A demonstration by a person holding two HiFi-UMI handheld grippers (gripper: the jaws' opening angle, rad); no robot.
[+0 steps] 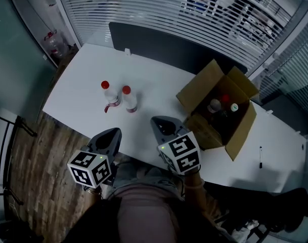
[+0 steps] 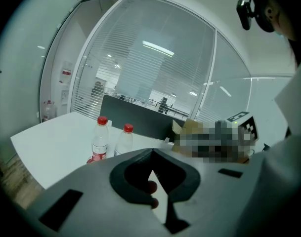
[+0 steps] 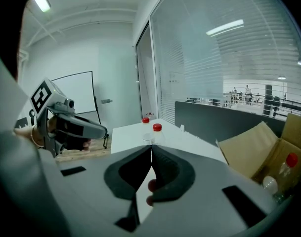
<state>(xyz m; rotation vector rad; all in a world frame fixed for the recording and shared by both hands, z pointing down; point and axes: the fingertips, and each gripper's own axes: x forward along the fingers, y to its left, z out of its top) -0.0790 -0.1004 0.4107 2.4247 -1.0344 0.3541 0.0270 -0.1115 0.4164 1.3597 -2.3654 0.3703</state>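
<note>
On the white bench [image 1: 83, 92]: two red-capped bottles, one [image 1: 110, 96] just beside the other [image 1: 129, 100], both upright. Left gripper [image 1: 113, 132], jaws shut tip to tip, empty, sits just short of them and is the nearer. Right gripper [image 1: 158, 121], likewise closed and empty, lies between the bottles and the open cardboard box [image 1: 204, 85].

Table: long white top [image 1: 78, 103], backed by a dark partition screen [image 1: 164, 44].
Floor: wood planks [image 1: 30, 156].
Walls: glass with slatted blinds [image 1: 138, 9].
Light: ceiling strip lamps [image 3: 225, 28].
Corner: whiteboard [image 3: 73, 95].

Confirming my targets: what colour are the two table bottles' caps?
Both caps red; clearest in head view.
</note>
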